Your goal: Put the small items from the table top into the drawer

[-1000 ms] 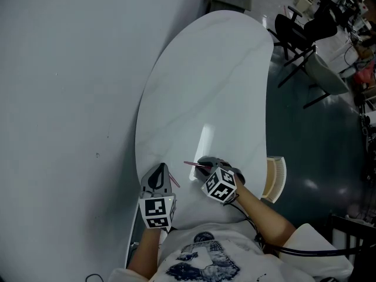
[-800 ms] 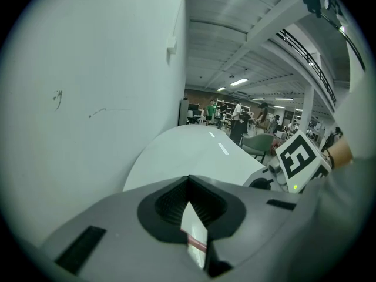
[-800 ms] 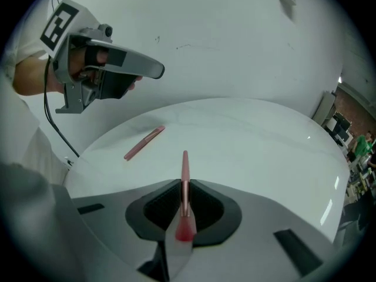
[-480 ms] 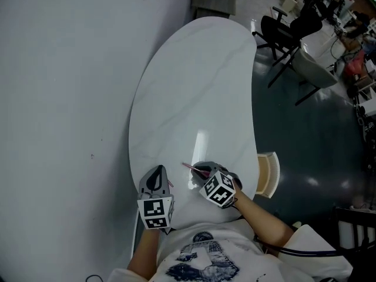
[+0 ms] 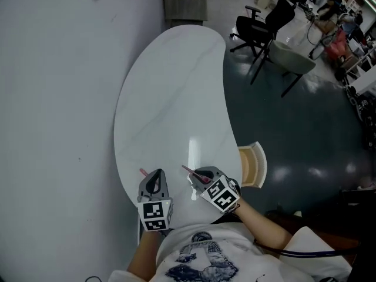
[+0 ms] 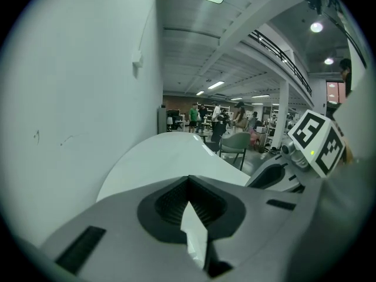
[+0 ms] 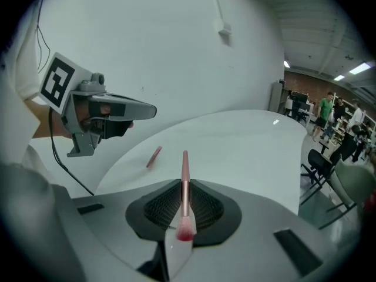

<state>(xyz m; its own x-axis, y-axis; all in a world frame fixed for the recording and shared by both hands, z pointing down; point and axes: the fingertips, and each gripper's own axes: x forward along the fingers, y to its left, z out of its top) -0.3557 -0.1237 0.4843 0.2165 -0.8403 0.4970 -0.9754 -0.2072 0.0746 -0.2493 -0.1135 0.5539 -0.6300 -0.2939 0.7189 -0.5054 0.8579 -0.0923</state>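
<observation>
Right gripper view shows the right gripper, whose jaws have just been closing, clamped on a pink brush with its handle pointing ahead of them. The left gripper has its jaws together on nothing. One pink stick lies on the table, ahead of the left jaws. The drawer is open, right of the right jaws. I judge both items remain to store.

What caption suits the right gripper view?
Right gripper, jaws just closed further on a pink brush, over the white table, left gripper nearby.

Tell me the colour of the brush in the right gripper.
Pink brush, redder bristles; clearest in right gripper view.
</observation>
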